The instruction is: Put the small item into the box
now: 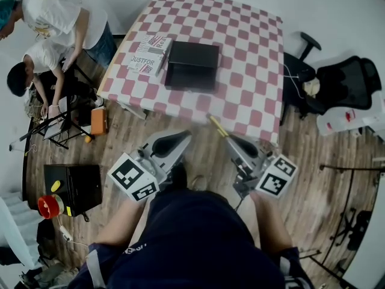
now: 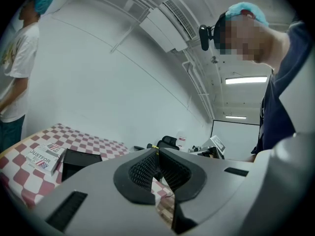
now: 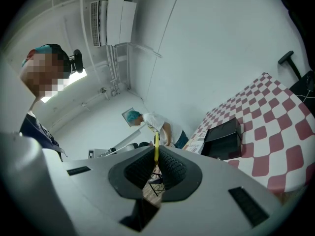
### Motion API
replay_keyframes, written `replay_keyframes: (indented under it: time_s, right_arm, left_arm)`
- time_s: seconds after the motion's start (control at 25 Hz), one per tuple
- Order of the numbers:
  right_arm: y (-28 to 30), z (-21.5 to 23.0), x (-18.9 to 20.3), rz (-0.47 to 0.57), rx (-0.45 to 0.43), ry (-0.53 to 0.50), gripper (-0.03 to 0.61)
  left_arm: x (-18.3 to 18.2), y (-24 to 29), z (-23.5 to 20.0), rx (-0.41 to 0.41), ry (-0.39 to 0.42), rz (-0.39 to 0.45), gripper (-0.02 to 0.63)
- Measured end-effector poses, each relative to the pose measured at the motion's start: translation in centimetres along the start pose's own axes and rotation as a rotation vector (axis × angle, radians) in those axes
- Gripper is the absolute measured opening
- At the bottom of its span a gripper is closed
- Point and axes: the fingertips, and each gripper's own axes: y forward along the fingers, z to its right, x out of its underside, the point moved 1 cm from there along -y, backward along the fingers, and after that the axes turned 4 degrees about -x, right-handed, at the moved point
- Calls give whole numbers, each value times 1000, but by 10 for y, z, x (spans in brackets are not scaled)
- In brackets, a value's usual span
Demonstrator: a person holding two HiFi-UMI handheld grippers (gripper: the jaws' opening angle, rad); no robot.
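Observation:
A black box (image 1: 191, 64) lies on the red-and-white checked table (image 1: 252, 53), with a white printed carton (image 1: 149, 55) to its left. Both grippers are held low over the wooden floor, short of the table's near edge. My right gripper (image 1: 230, 138) is shut on a thin yellow stick (image 1: 217, 126) that pokes out toward the table. In the right gripper view the yellow stick (image 3: 156, 145) stands up from between the closed jaws, and the black box (image 3: 222, 137) is far off to the right. My left gripper (image 1: 182, 137) is shut, with no object visible in it; the black box (image 2: 78, 160) shows at its left.
Two people (image 1: 57, 17) stand at the table's left by a stand. A black case (image 1: 75, 186) and a red object (image 1: 49, 206) lie on the floor at left. A black office chair (image 1: 340, 83) stands to the right of the table.

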Motion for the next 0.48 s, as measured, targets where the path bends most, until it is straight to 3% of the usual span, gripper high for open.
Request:
replay_keyframes:
  time_s: [0.48]
  right_arm:
    - [87, 67, -29, -41, 51, 28, 35]
  left_arm:
    - [-10, 45, -110, 22, -59, -35, 41]
